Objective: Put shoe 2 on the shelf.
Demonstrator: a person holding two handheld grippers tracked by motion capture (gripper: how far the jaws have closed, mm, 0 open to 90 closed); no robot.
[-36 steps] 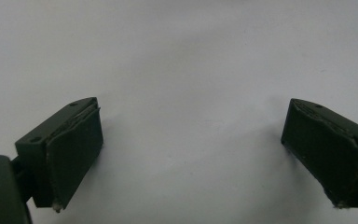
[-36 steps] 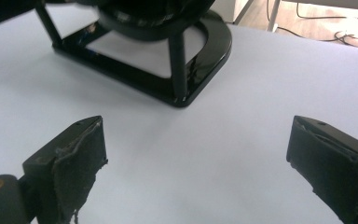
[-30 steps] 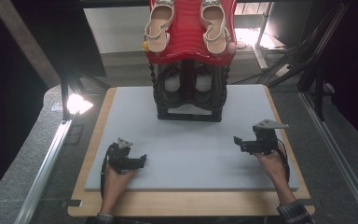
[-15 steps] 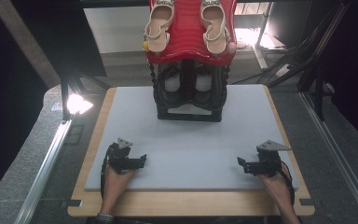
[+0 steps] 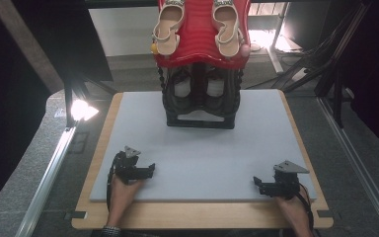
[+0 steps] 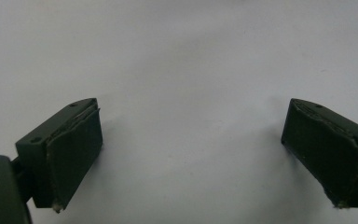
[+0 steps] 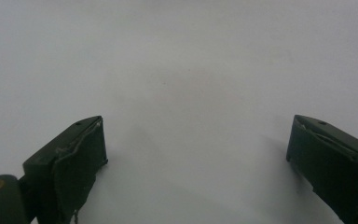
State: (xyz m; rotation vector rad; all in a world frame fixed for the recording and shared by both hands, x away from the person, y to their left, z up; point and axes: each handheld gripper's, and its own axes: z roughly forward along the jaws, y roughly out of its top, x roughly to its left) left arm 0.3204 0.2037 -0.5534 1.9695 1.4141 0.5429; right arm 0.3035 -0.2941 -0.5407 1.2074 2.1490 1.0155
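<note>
- Spanning most of the high view, a wooden worktop is seen, covered almost to its edges by a pale grey mat; the same plain grey surface is seen beyond the jaws in both gripper views.
- A shoe rack is set at the far middle of the mat: a black frame below, a red top shelf above (the shelf overhangs the frame toward the camera).
- Two beige sandals are laid side by side on the red shelf, one on the left and one on the right, toes toward the person.
- A further pair of shoes, pale with dark parts, is tucked in the black frame under the red shelf; little more can be made out there.
- A bright lamp is lit just off the worktop's left edge.
- The left tool is rested on the near left part of the mat, held in the left hand; its jaws are spread wide with nothing between them.
- The right tool is rested on the near right corner of the mat, held in the right hand; its jaws are likewise spread wide and empty.
- The two tools are kept well apart, both well short of the rack.
</note>
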